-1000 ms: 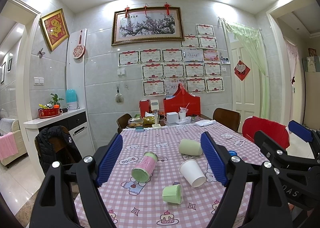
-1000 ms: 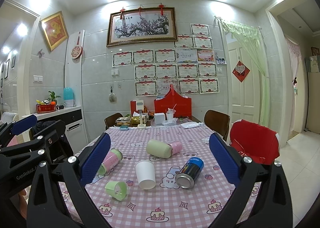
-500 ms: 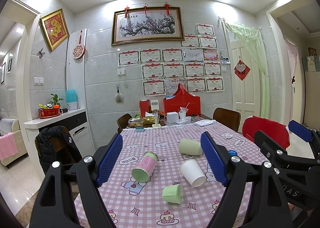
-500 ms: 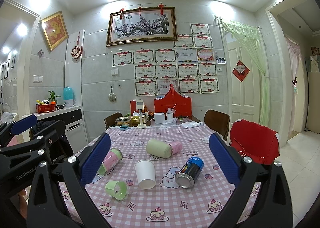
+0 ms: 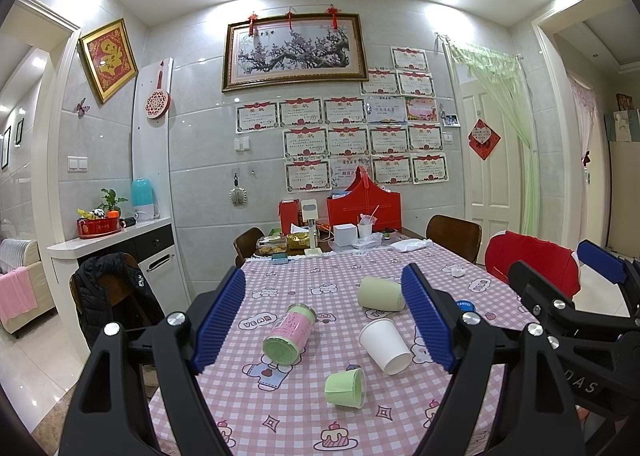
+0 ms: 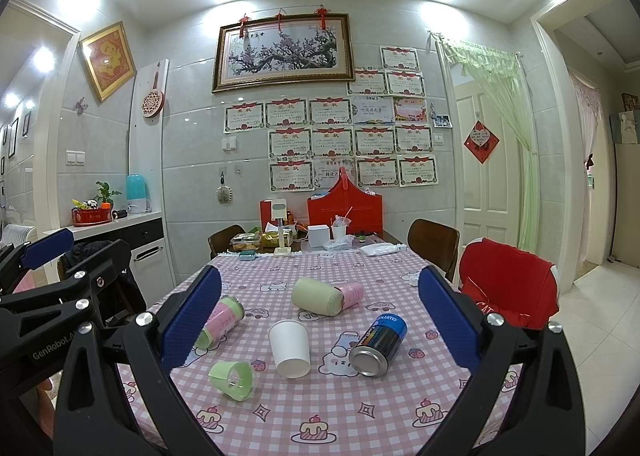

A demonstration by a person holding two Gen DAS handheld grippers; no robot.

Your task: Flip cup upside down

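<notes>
Left gripper (image 5: pixel 324 320) is held wide, nothing between its blue pads; right gripper (image 6: pixel 320 322) is likewise spread wide and empty. Both are held above the near end of the table (image 6: pixel 360 416), clear of everything on it.

The blue can (image 6: pixel 378 344) is seen whole only in the right wrist view; in the left wrist view it is mostly hidden behind the right-hand finger. The pink cup behind the pale green tumbler (image 6: pixel 318 296) is also seen only from the right.

Left to right on the checked cloth: pink-and-green canister (image 5: pixel 289 336) on its side, small green cup (image 5: pixel 346 388) on its side near the front, white paper cup (image 5: pixel 385 344) on its side at the centre, mouth toward the camera, plain and undented.

Bare cloth is seen around the white paper cup on all sides; the near table edge lies below the frames
</notes>
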